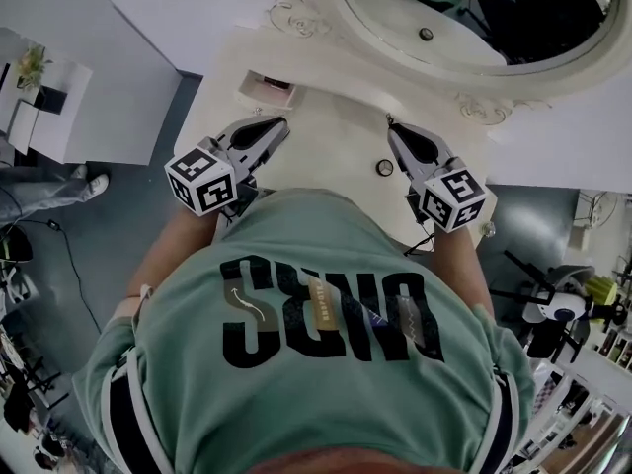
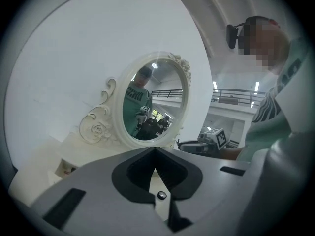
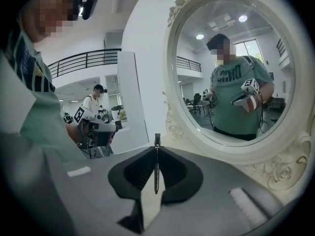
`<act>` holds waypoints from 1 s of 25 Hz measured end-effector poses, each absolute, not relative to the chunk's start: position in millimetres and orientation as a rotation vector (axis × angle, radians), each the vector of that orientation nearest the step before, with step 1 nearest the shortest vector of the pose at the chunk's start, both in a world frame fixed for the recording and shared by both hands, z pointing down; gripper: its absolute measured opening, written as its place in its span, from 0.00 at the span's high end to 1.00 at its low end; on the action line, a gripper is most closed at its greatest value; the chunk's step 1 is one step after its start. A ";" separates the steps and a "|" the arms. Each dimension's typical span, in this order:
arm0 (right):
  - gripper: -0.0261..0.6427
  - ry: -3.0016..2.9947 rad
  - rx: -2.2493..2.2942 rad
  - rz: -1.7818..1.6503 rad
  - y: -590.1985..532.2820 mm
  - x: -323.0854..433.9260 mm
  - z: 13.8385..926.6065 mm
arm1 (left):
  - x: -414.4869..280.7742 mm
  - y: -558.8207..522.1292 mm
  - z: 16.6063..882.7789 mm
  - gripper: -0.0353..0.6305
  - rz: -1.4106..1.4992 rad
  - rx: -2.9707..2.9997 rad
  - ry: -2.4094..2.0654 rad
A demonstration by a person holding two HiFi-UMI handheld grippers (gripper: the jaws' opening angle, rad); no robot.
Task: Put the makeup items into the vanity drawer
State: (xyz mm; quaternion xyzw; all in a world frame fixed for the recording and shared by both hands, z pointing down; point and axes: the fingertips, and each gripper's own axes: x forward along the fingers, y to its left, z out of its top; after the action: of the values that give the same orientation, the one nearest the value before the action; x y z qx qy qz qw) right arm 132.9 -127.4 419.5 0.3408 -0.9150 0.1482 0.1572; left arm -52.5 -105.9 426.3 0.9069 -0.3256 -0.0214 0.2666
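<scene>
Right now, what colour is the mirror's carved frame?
The mirror frame is cream; right gripper view.

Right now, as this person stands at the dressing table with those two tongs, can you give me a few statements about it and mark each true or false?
1. The right tongs are closed on a thin dark stick. True.
2. The left tongs are gripping a lipstick. False: their tips are closed together with nothing between them.
3. The mirror is oval, in an ornate white frame. True.
4. The person wears a red T-shirt. False: the T-shirt is green with dark lettering.
</scene>
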 end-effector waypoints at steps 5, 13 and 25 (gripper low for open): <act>0.91 -2.606 0.855 0.427 -141.0 85.2 442.0 | -89.5 -105.9 442.2 0.94 -0.067 2.395 -0.942; 0.91 -2.579 0.668 0.401 -161.2 2.3 479.2 | -150.2 -106.7 458.0 0.94 -0.073 2.332 -1.042; 0.91 -2.412 0.480 0.311 -199.6 -68.8 561.8 | -203.4 -105.4 482.8 0.94 -0.078 2.244 -1.100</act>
State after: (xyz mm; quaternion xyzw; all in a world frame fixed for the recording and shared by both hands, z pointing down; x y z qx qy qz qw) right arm -68.8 -199.6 561.8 0.1833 -0.9200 0.1188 0.3254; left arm -203.4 -105.4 482.8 0.8518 -0.4176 -0.0295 0.3150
